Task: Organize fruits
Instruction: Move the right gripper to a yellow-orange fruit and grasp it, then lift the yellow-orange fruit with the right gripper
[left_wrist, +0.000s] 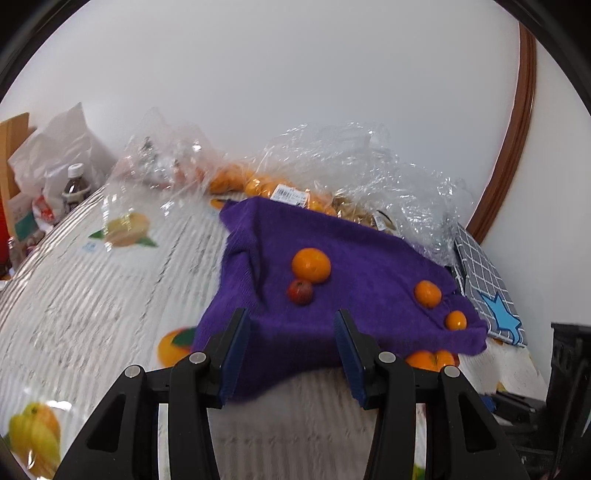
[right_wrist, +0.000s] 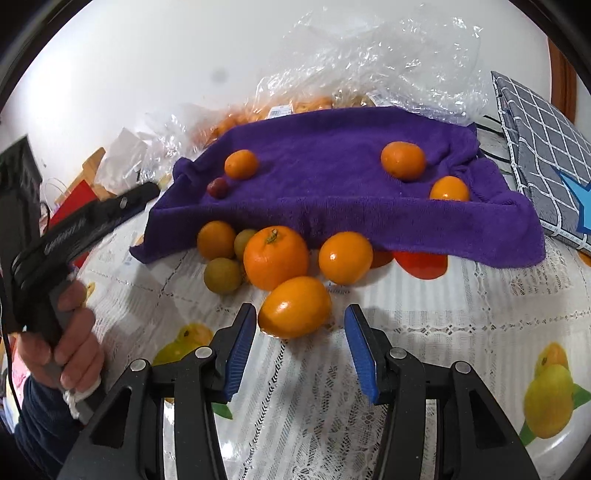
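Note:
A purple towel (right_wrist: 332, 170) lies over a raised tray and holds three oranges (right_wrist: 402, 160) and a small red fruit (right_wrist: 218, 187). It also shows in the left wrist view (left_wrist: 332, 258) with an orange (left_wrist: 311, 264) and the red fruit (left_wrist: 300, 291) on it. Several oranges and small green fruits (right_wrist: 223, 275) lie on the table in front of the towel. My right gripper (right_wrist: 301, 343) is open, with an oval orange (right_wrist: 294, 307) just beyond its fingertips. My left gripper (left_wrist: 288, 350) is open and empty at the towel's near edge.
Clear plastic bags with more oranges (left_wrist: 255, 182) sit behind the towel. A grey checked cushion (right_wrist: 543, 147) lies at the right. A bottle (left_wrist: 75, 184) and paper bags stand at the far left. The table has a lace cloth with fruit prints (right_wrist: 406, 350).

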